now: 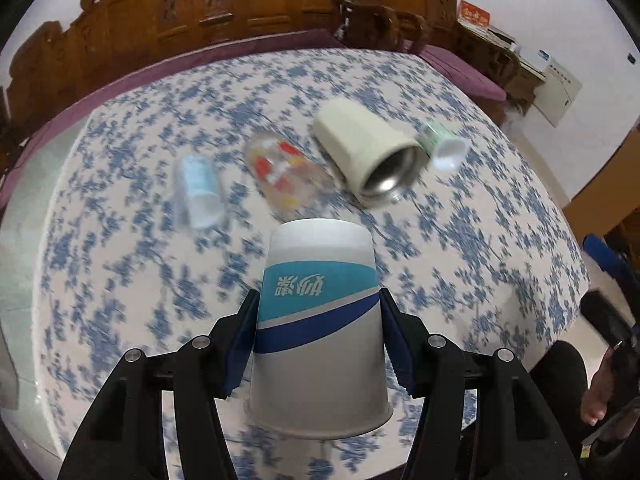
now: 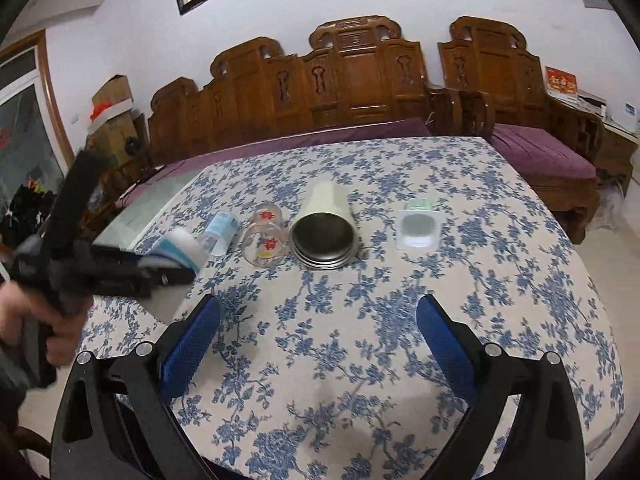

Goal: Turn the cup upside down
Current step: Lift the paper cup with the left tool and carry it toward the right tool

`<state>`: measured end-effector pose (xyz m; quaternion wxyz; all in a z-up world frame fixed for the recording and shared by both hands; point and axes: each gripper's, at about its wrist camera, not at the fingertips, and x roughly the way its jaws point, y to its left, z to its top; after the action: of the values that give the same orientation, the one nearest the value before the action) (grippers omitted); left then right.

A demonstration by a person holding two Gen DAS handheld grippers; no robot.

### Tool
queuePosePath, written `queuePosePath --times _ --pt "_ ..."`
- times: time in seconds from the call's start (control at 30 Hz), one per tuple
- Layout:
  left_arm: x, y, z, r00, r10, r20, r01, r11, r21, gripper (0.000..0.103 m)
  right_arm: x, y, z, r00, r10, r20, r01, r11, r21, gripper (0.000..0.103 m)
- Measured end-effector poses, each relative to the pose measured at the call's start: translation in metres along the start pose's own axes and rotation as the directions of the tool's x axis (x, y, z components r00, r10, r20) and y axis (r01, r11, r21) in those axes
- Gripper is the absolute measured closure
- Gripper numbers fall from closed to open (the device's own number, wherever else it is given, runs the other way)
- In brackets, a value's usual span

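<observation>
Left gripper [image 1: 318, 312] clamps the paper cup [image 1: 318, 320], rim toward the camera, mid-flip above the table [image 1: 500, 240]; setting down likely follows. Right gripper [image 2: 318, 320] gapes empty.

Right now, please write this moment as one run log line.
left gripper: shut on paper cup, base forward | right gripper: open, empty | tablecloth
</observation>
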<state>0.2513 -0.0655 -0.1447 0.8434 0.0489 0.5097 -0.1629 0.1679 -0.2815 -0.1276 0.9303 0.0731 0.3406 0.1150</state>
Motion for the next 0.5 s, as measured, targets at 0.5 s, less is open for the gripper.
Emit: queuePosePath --times 0.5 --pt "0.072 -0.021 -0.036 0.996 -0.012 -0.087 0.007 0.999 -0.053 0.046 0.007 -0.015 -0.017 0.999 -0.019 -0.037 0.019 1.0 0.012 0.004"
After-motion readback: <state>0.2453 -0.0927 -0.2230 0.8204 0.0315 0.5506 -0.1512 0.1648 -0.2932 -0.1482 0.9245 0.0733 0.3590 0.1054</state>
